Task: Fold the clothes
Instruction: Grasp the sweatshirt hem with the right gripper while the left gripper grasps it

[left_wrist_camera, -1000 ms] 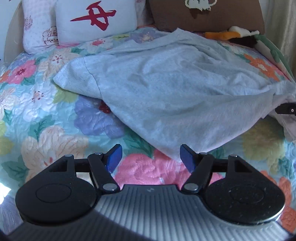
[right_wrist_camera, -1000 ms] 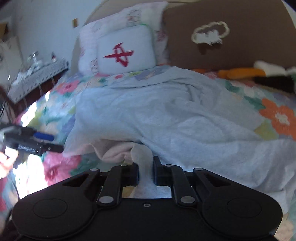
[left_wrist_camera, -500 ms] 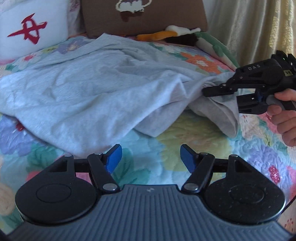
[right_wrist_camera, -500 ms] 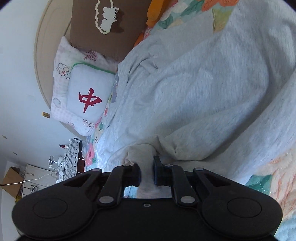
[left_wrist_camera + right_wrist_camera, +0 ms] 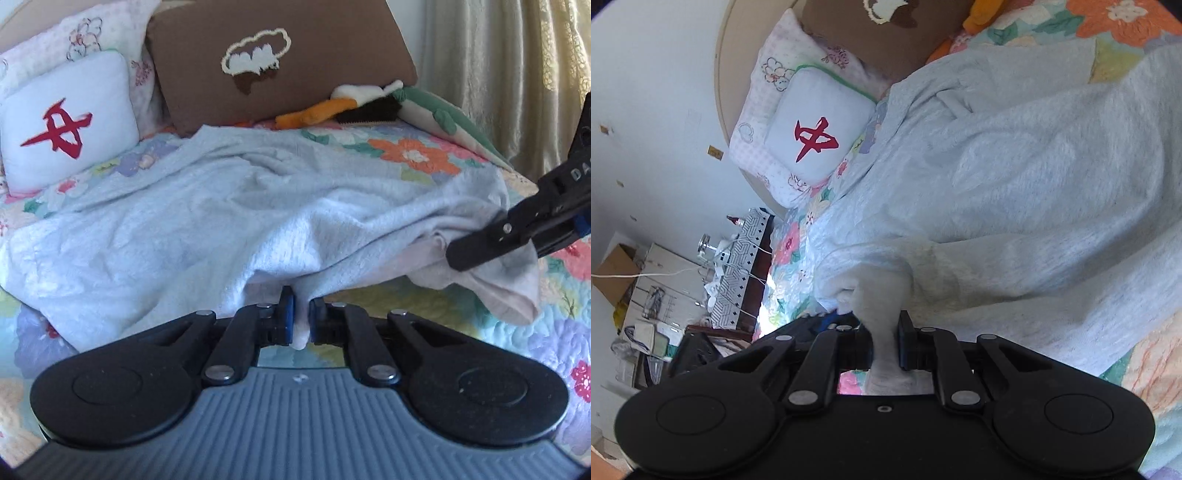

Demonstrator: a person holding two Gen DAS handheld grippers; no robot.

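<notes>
The step in hand is taking hold of the garment by two points so it can be lifted and spread for folding. The left gripper point(image 5: 302, 317) is closing, its blue pads already pinching a small tuck of the near hem of the light grey sweatshirt point(image 5: 207, 221), with a nub of cloth poking out behind the jaws. The right gripper point(image 5: 884, 345) is pressed together on a thicker bunch of the same garment (a cuff or a hem corner, I cannot tell which), and in the left wrist view it is coming in from the right edge with that end drooping below it.

The next move, as I judge it, is calling for both hands to be drawing apart and upward together, keeping the cloth taut enough to shake out the wrinkles without either pinch slipping.

The sweatshirt is lying crumpled across the floral quilt point(image 5: 417, 155), rumpled in broad folds and reaching back toward the brown cushion point(image 5: 280, 62) and the white pillow with the red character point(image 5: 70, 118); its near edge is lifting off the quilt between the two grips
</notes>
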